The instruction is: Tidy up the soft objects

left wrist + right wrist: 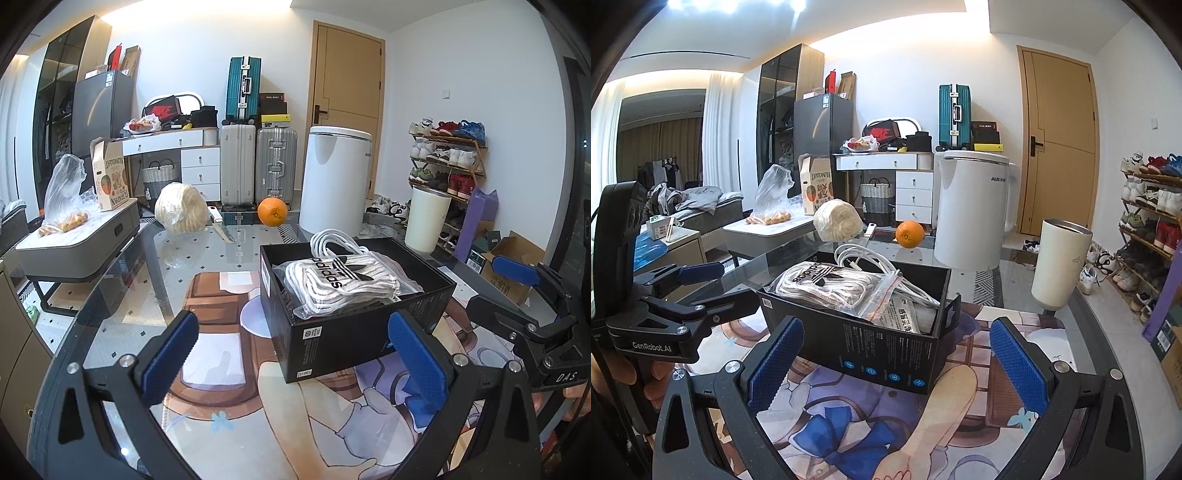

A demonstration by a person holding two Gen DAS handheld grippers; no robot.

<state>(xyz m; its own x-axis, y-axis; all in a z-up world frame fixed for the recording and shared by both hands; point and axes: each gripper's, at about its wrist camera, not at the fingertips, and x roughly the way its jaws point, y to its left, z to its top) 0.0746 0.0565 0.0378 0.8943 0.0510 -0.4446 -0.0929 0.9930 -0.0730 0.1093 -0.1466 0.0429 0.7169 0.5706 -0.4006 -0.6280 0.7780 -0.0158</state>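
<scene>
Only the right wrist view shows a printed packet (905, 314), perhaps a mask pack, inside the open black cardboard box (354, 332) on the glass tabletop (207, 251), beside the bagged white Adidas socks (343, 280) and coiled white cable (332, 240). Left gripper (295, 358) and right gripper (897, 365) both gape, empty.

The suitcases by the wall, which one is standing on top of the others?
The teal suitcase. It stands upright on top of the white suitcase, beside the silver suitcase; those two stand lower down, though their bases are hidden.
</scene>
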